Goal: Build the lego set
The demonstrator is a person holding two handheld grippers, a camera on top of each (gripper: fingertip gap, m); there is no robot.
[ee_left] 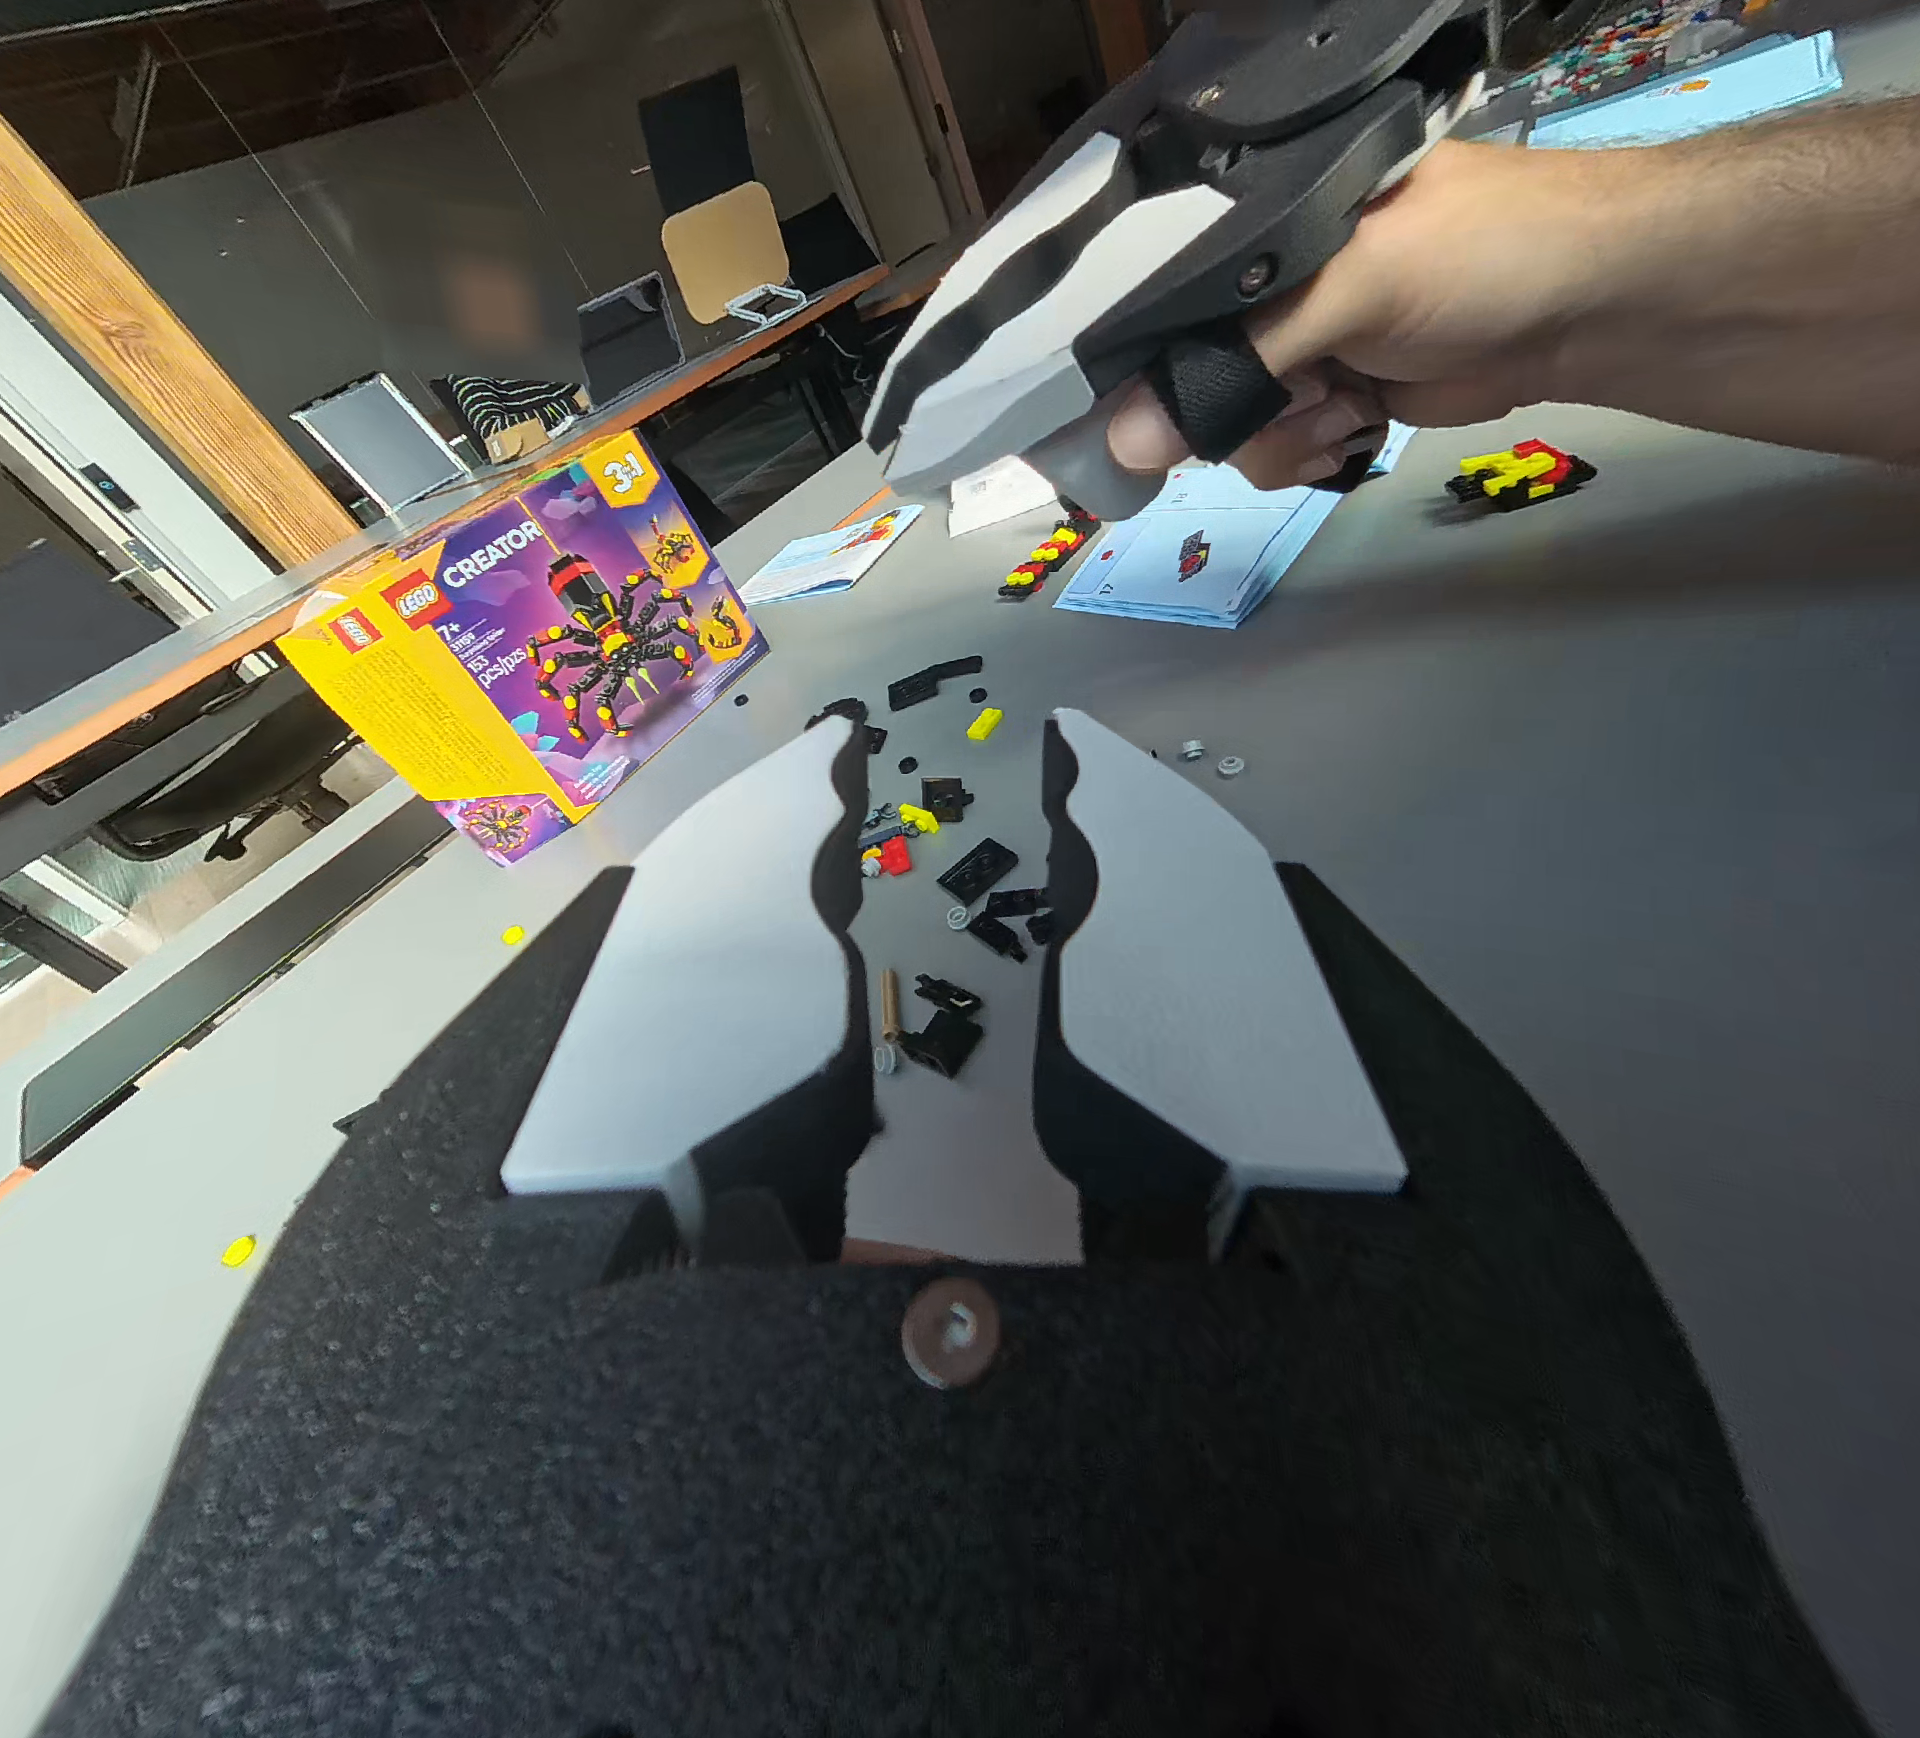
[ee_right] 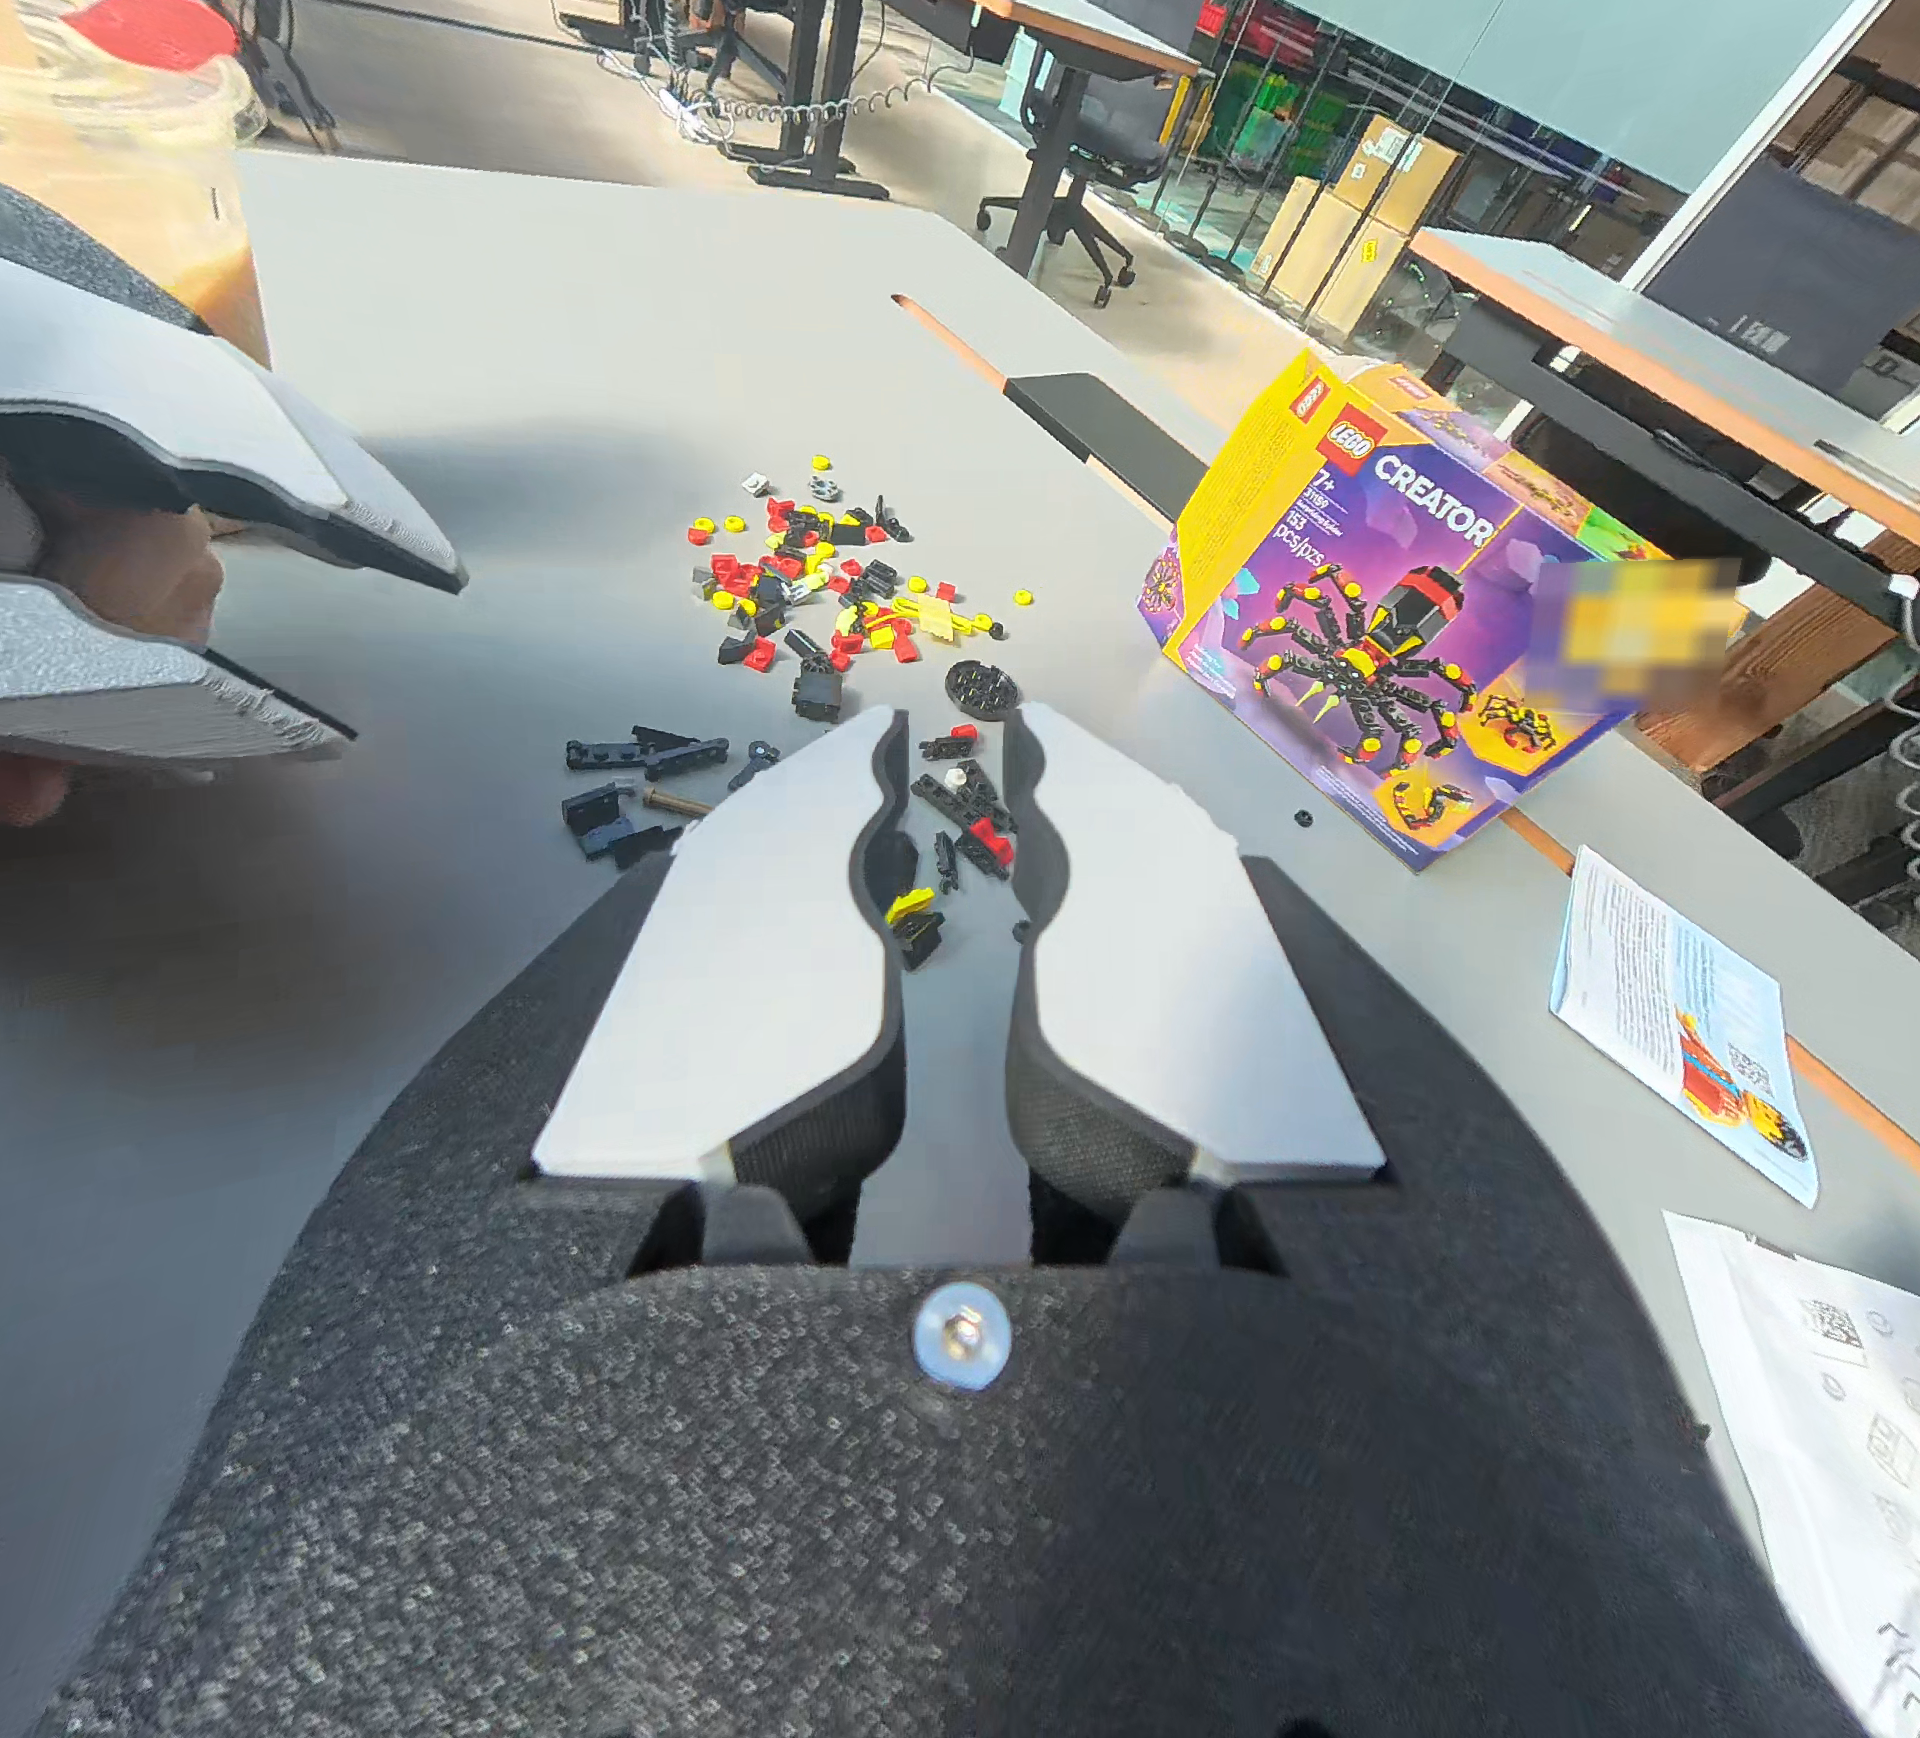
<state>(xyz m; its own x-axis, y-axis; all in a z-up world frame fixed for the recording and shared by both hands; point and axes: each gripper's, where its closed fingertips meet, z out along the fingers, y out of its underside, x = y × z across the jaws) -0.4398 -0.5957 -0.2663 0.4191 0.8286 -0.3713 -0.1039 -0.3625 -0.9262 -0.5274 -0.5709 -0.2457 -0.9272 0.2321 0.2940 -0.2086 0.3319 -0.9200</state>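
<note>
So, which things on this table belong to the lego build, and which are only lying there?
For the build: loose lego pieces, open instruction booklet, yellow-black-red sub-assembly, spider set box.
Lying about: drink cup with red lid, folded leaflet.

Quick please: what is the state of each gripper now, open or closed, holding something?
Left gripper: open, holding nothing.
Right gripper: open, holding nothing.
</note>
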